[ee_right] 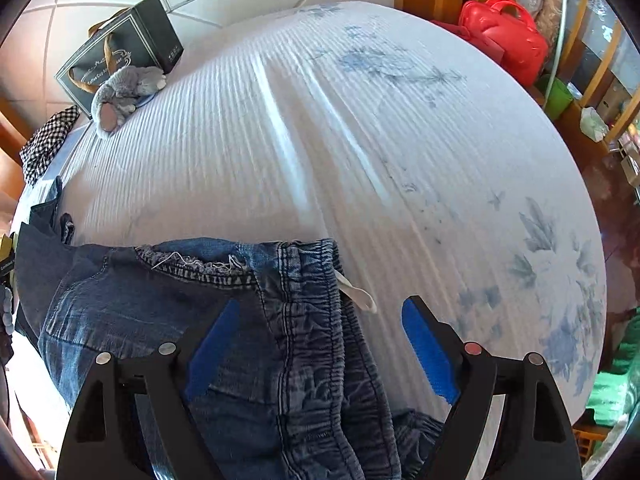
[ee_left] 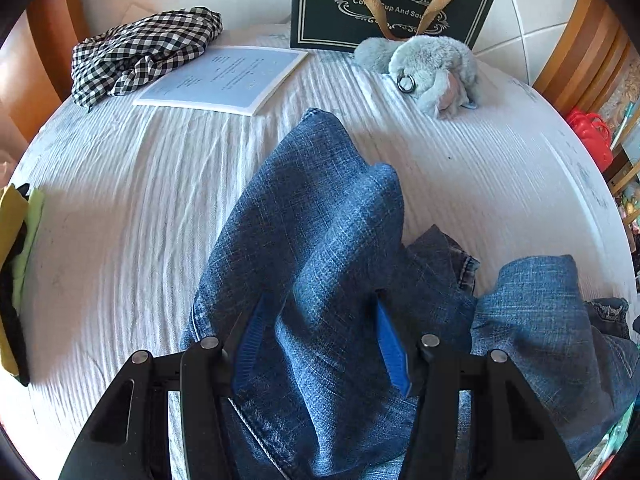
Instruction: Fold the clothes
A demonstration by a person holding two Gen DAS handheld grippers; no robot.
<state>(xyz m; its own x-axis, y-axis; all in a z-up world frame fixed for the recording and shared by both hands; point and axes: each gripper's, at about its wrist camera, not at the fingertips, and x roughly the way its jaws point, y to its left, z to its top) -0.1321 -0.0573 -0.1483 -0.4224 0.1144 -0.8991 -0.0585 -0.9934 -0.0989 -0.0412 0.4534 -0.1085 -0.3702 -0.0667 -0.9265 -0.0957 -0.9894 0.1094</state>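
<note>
A pair of blue jeans [ee_left: 316, 208] lies crumpled on the white ribbed cloth [ee_left: 120, 200] that covers the surface. My left gripper [ee_left: 320, 346] points down over one leg. A raised fold of denim sits between its blue pads [ee_left: 254, 340], which stand apart from it, so it is open. In the right wrist view the elastic waistband of the jeans [ee_right: 296, 280] lies under my right gripper [ee_right: 322, 346]. That gripper is wide open. Its left pad is over denim and its right pad [ee_right: 428, 348] is over bare cloth. A white tab [ee_right: 358, 296] sticks out of the waistband.
At the far side lie a black-and-white checked garment [ee_left: 144, 52], a printed sheet [ee_left: 224, 78], a dark gift bag [ee_left: 384, 4] and a grey plush toy [ee_left: 432, 68]. Yellow and black clothes [ee_left: 16, 264] sit at the left edge. A red bag [ee_right: 504, 40] stands beyond the right side.
</note>
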